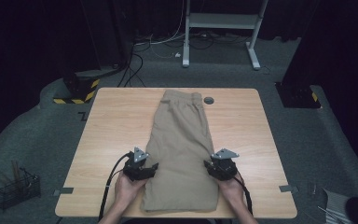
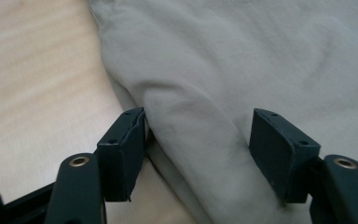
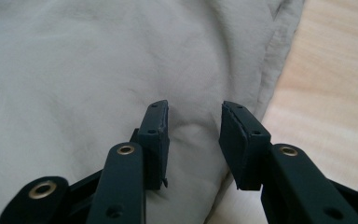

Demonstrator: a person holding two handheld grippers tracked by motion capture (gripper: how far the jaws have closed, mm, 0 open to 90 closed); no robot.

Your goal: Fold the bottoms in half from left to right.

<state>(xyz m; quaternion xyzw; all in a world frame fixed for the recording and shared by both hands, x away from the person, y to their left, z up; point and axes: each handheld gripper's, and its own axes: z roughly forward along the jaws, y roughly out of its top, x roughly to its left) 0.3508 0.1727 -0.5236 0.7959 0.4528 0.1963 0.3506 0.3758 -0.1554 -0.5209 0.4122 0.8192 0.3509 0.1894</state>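
Black jaws of the left gripper (image 2: 198,154) stand wide astride a raised fold at the edge of the beige folded cotton shorts (image 1: 182,149); the right gripper (image 3: 193,140) gapes narrower over the opposite edge, on the light wooden table (image 1: 112,126).

Khaki shorts (image 1: 182,149) lie folded lengthwise on the worktop (image 1: 107,126). Waistband at the far end, hems nearest the person.

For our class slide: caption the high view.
Two hand-held grippers, left and right, flank folded khaki shorts on a wooden table.
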